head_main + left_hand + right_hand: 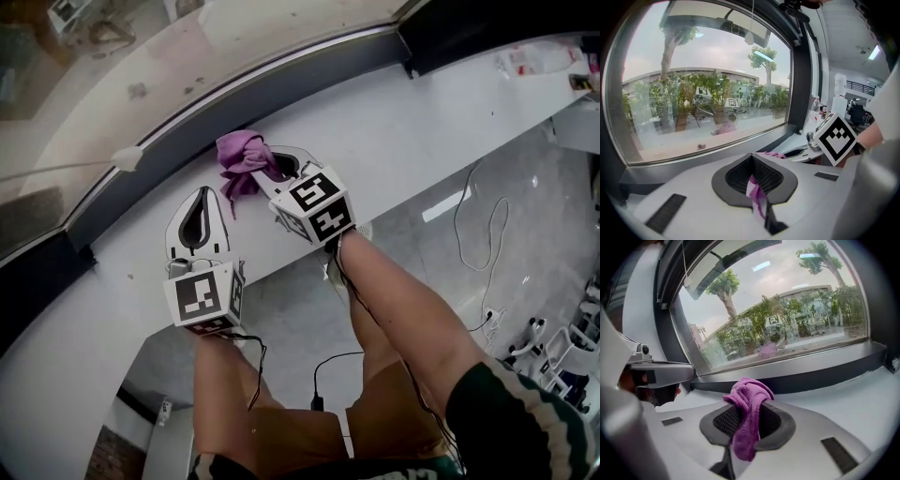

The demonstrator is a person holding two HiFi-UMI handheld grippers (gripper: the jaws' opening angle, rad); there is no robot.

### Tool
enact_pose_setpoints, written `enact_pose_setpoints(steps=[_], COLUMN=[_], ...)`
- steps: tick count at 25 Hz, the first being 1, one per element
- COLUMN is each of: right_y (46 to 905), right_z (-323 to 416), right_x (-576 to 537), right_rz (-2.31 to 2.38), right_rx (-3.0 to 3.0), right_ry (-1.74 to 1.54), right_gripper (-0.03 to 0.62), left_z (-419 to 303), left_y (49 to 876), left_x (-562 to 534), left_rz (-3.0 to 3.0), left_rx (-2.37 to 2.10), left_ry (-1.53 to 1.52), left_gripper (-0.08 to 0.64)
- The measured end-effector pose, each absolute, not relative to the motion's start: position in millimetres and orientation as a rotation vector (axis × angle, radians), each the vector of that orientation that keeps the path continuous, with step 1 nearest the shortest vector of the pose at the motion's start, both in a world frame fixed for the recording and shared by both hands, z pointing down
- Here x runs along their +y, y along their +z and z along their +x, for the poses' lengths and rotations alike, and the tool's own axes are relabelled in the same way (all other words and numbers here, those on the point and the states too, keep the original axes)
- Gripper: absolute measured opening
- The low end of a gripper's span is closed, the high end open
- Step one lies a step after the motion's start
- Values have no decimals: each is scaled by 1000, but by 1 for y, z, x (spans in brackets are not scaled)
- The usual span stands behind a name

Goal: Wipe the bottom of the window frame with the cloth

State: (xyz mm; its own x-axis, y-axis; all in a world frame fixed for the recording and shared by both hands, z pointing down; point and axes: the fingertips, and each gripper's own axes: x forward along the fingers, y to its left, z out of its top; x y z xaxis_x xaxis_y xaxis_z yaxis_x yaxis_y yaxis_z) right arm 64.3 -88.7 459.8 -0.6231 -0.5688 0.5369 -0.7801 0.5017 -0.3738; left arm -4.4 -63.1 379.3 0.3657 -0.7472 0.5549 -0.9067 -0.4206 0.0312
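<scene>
Gripping the bunched purple cloth (239,155) in closed jaws, the right gripper (272,161) rests on the sill (422,122) beside the frame's bottom rail (281,82). The left gripper (201,195) pinches a pink-white scrap (757,197). Wiping appears barely begun.

Two grippers are counted, one left gripper (203,190) and one right gripper (278,159); one purple cloth (238,156) and one windowsill (422,122) are seen.

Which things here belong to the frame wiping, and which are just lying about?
For the job:
- cloth, gripped in the right claw
- window frame, its dark bottom strip
- sill beneath it

Lying about:
- left claw, shut on a pink scrap
- cables on the floor
- clutter at the sill's far end
</scene>
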Motion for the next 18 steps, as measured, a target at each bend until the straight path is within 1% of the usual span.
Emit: enact_pose_setpoints(steps=[5, 18], right_y=[467, 466], right_z=[113, 170], right_x=[-96, -103], right_rz=[1183, 1254], right_rx=[-2384, -2361], right_ry=[861, 836], right_gripper=[80, 80], left_z=[41, 101], left_y=[385, 383], left_x=[-77, -90], left_rz=[2337, 2430], left_rx=[-1409, -1357], left_ry=[682, 732], left_gripper=[8, 8])
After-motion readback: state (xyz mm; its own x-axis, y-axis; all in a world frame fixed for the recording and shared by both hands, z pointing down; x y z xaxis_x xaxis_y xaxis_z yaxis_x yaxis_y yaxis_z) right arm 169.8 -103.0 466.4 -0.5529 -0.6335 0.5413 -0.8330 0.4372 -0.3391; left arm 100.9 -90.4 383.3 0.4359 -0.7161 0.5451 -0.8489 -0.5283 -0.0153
